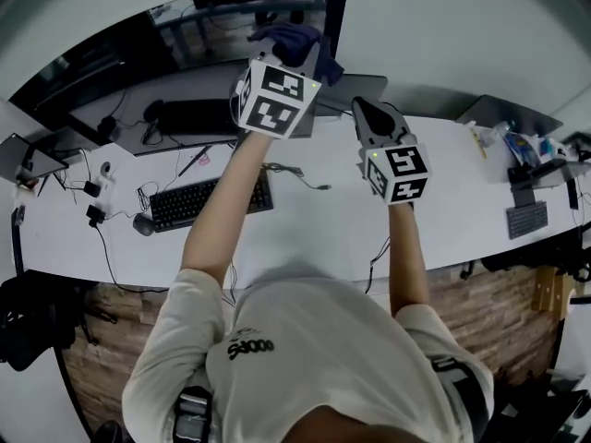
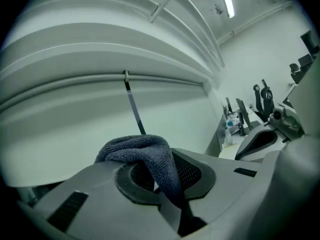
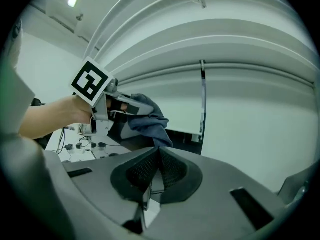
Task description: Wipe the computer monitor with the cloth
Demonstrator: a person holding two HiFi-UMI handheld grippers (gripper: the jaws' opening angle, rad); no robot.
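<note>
The left tool (image 2: pixel 165 170) pinches the cloth (image 2: pixel 140 147) up by the monitor (image 1: pixel 120 63), the right tool (image 3: pixel 152 176) pressed together, empty (idle, seemingly): wiping seems underway, so next press flat and sweep across

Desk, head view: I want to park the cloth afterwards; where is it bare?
Bare desk lies between the right gripper and the small keyboard at the right end. Left of the black keyboard, cables and adapters crowd it.

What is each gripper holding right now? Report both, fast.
Left gripper: closed, holding the cloth.
Right gripper: closed, jaws together, holding nothing.
</note>
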